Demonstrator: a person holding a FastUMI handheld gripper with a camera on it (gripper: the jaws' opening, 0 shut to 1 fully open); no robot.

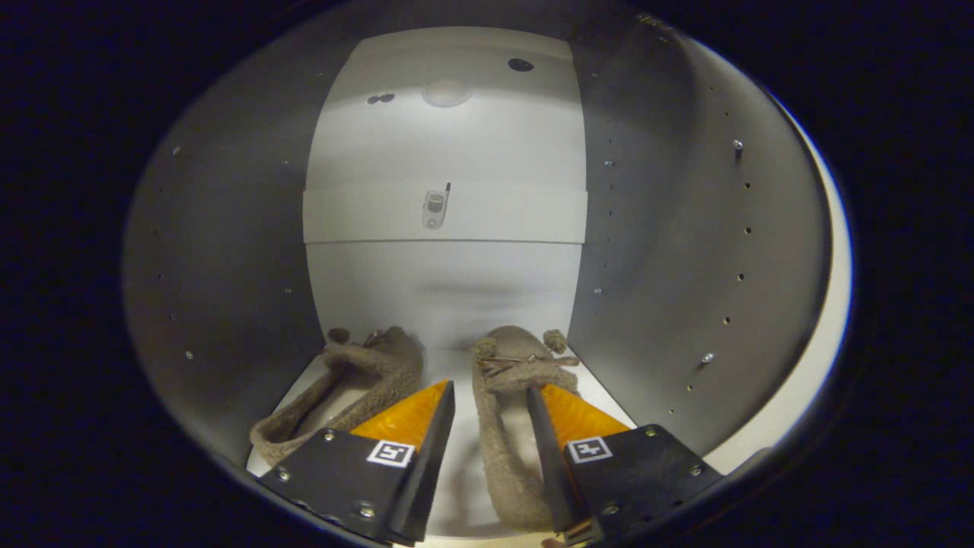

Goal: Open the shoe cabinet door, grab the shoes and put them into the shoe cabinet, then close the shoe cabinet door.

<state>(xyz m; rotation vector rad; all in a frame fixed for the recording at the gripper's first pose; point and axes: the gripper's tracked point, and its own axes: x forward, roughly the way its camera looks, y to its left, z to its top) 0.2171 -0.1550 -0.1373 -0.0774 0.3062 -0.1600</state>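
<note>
Reaching into the cabinet [670,251], the gripper [491,399] has its fingers spread apart, pressing on nothing. The right shoe [510,426] runs lengthwise up the gap between the fingers: its side wall lies just inside the right finger, its heel end is low near the finger bases, and its toe with a small tie and pompom lies beyond the tips. Whether the right finger touches the shoe's edge cannot be told. The left shoe [358,388] lies outside the left finger, partly hidden behind it, angled with its toe toward the back and its heel near the cabinet's left wall. Both shoes rest on the pale floor [456,457] of the compartment, side by side but apart. Beyond them rises the white back panel [445,289], crossed by a horizontal band, between two dark side walls dotted with small holes and screws.
</note>
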